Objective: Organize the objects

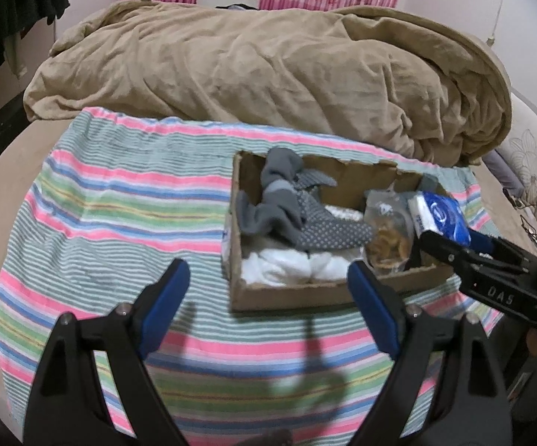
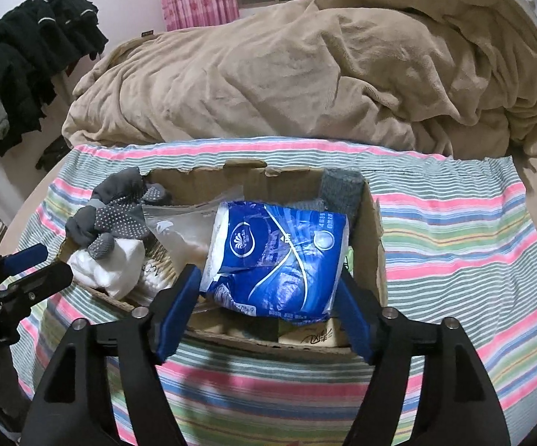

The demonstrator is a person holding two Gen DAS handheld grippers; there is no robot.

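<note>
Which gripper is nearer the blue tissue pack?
Right. The right gripper straddles the blue tissue pack in the cardboard box; the left gripper hovers over the striped cloth beside it.

A cloth [image 1: 101, 200] lies spread on the bed, and behind it a blanket [image 1: 268, 81] is heaped. On the cloth sits the box [image 2: 376, 223], before my right claw [image 2: 268, 304] and right of my left claw [image 1: 268, 290]. In the box, socks [image 1: 287, 208] lie at the left on top of a bundle of fabric [image 1: 290, 267]; a bag [image 1: 387, 226] sits in the middle; the tissue pack [image 2: 279, 256] lies to the right, between my right claw's fingers. Clothes [image 2: 26, 55] hang far left.
</note>
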